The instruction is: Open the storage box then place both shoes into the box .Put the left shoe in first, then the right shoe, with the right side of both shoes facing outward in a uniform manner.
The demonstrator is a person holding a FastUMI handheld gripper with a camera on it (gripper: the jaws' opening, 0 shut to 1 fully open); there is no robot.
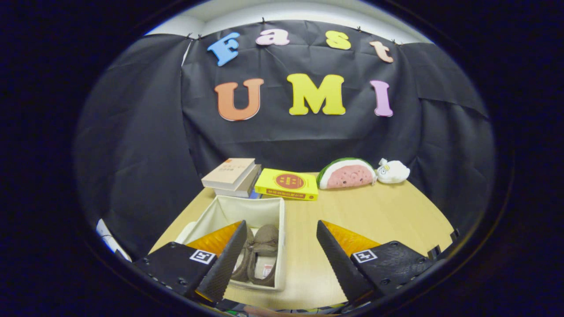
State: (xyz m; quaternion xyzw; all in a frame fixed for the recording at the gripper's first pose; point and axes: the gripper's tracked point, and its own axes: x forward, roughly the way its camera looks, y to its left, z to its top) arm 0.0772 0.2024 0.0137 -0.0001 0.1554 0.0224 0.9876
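Just beyond the left jaw of the gripper, partly hidden behind it, stands the storage box, a pale fabric bin with its top open, and both shoes lie inside it side by side, soft brownish-grey slip-ons with their openings upward and toes pointing away from the jaws. Judged from this, the opening and both placements look done, and little seems left except to draw back; whether the right sides face outward as asked cannot be told from this angle. The jaws are spread wide and released, holding nothing, with bare counter showing between them and the box reaching only slightly into the gap. Farther beyond the box, near the black cloth wall, a stack of books lies just beside a yellow book. Ahead of the right jaw, well apart from it, rest a watermelon-slice plush and, touching it, a small white plush.
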